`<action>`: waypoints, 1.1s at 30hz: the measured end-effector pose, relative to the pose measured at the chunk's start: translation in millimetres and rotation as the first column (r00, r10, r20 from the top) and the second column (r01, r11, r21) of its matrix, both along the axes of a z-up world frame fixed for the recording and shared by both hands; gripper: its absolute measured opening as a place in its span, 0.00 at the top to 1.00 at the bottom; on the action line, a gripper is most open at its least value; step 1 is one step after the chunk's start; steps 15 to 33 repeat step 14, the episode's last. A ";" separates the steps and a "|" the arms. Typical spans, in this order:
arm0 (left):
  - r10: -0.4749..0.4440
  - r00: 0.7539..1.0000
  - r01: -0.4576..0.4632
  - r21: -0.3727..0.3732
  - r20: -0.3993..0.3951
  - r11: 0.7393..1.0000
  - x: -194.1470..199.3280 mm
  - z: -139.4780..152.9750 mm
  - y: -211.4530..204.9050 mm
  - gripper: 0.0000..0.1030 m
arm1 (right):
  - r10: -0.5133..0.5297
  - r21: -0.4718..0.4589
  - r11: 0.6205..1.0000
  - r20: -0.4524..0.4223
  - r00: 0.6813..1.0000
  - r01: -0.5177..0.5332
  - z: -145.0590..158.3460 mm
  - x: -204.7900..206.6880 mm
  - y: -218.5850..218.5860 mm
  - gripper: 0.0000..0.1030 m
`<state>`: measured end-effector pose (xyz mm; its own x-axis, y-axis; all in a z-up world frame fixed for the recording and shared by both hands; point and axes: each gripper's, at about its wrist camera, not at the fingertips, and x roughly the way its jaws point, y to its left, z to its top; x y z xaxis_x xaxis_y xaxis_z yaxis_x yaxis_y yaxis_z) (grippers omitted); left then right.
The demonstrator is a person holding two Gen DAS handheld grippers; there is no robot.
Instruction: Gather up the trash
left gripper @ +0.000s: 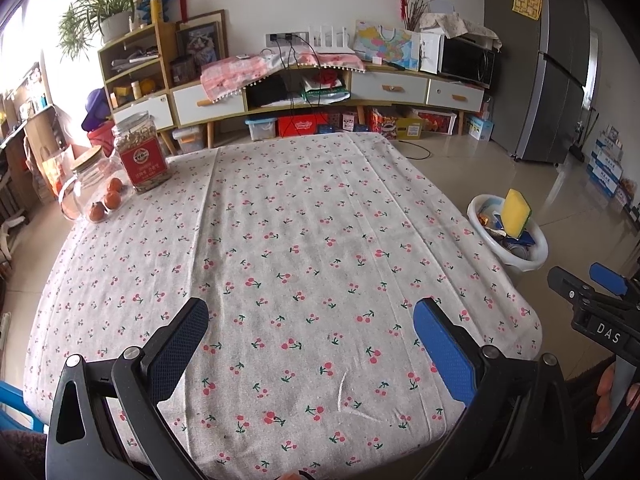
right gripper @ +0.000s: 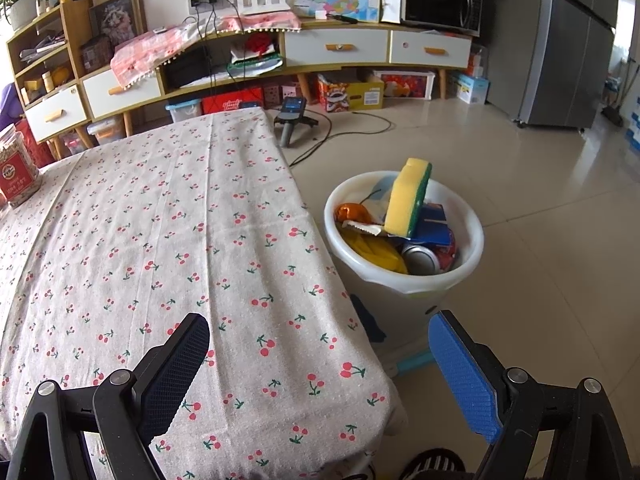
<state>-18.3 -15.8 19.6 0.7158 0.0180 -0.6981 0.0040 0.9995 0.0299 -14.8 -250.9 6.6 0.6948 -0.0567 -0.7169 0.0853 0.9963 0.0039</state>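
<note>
At ten o'clock on the cherry-print desk (left gripper: 304, 240), only a glass jar of oranges (left gripper: 94, 188) and a red-labelled cereal jar (left gripper: 141, 152) remain; no litter shows on the cloth. Both the left gripper (left gripper: 312, 344) and right gripper (right gripper: 320, 364) hover with fingers wide and empty. At three o'clock, on the floor, the white bin (right gripper: 460, 276) holds the trash: a yellow sponge (right gripper: 408, 200), cans and wrappers, so collection looks essentially finished.

cherry-print tablecloth (left gripper: 304, 240), white bin (right gripper: 404, 280), yellow-green sponge (right gripper: 408, 200)
</note>
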 end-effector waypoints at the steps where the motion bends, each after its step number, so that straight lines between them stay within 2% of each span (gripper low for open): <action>1: 0.000 1.000 0.000 0.001 0.002 1.000 0.1 0.1 0.1 0.00 | -0.001 0.001 1.000 0.002 1.000 0.001 0.5 -0.1 -0.2 0.10; 9: -0.012 1.000 0.012 -0.008 -0.009 1.000 2.4 0.6 0.4 0.00 | 0.010 0.012 1.000 -0.001 1.000 -0.010 1.5 0.8 1.3 0.10; 14: -0.008 1.000 0.007 -0.038 -0.017 0.999 7.4 3.9 7.6 0.00 | 0.017 0.032 0.999 0.008 1.000 -0.017 5.6 3.9 0.5 0.07; 33: -0.008 1.000 0.007 -0.038 -0.017 0.999 7.4 3.9 7.6 0.00 | 0.017 0.032 0.999 0.008 1.000 -0.017 5.6 3.9 0.5 0.07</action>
